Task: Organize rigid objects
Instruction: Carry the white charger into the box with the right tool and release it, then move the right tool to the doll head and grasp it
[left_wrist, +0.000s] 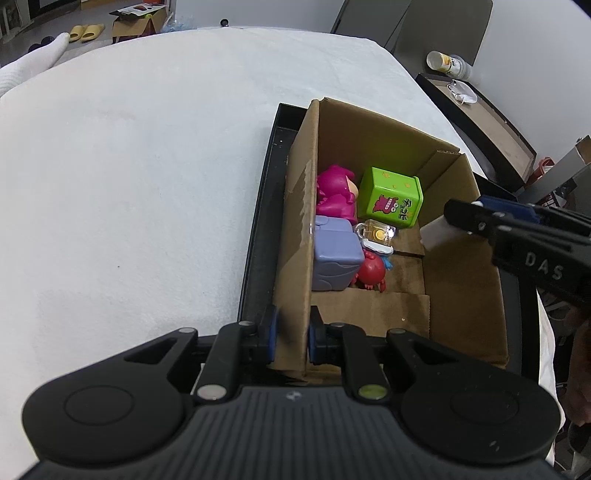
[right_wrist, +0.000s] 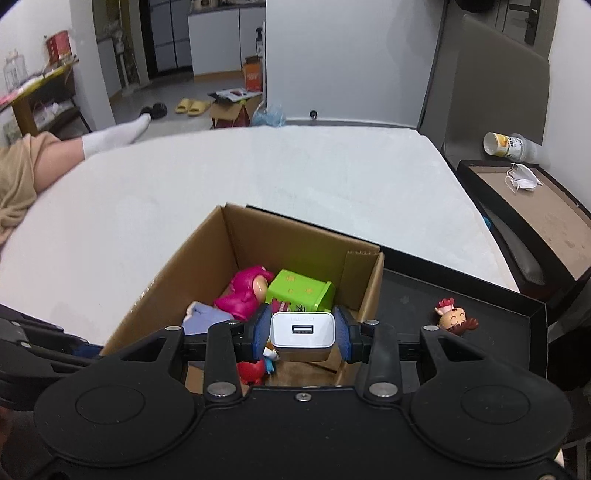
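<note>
An open cardboard box (left_wrist: 463, 280) (right_wrist: 173, 291) stands on a black tray (right_wrist: 491, 325). My left gripper (left_wrist: 291, 332) is shut on the box's near left wall. Inside lie a pink figure (left_wrist: 336, 194) (right_wrist: 243, 291), a green cube (left_wrist: 391, 197) (right_wrist: 299, 290), a lilac block (left_wrist: 336, 254), a clear yellow toy (left_wrist: 376, 234) and a red figure (left_wrist: 371, 275). My right gripper (right_wrist: 302, 334) is shut on a white USB charger (right_wrist: 301, 336) (left_wrist: 439, 232), held above the box's right side. A small doll (right_wrist: 456, 317) lies on the tray right of the box.
The tray rests on a white-covered table (left_wrist: 147, 166). A dark side stand (right_wrist: 543, 206) with a face mask (right_wrist: 522, 177) and a bottle (right_wrist: 508, 146) is at the right. A person's leg (right_wrist: 74, 147) lies past the table's far left.
</note>
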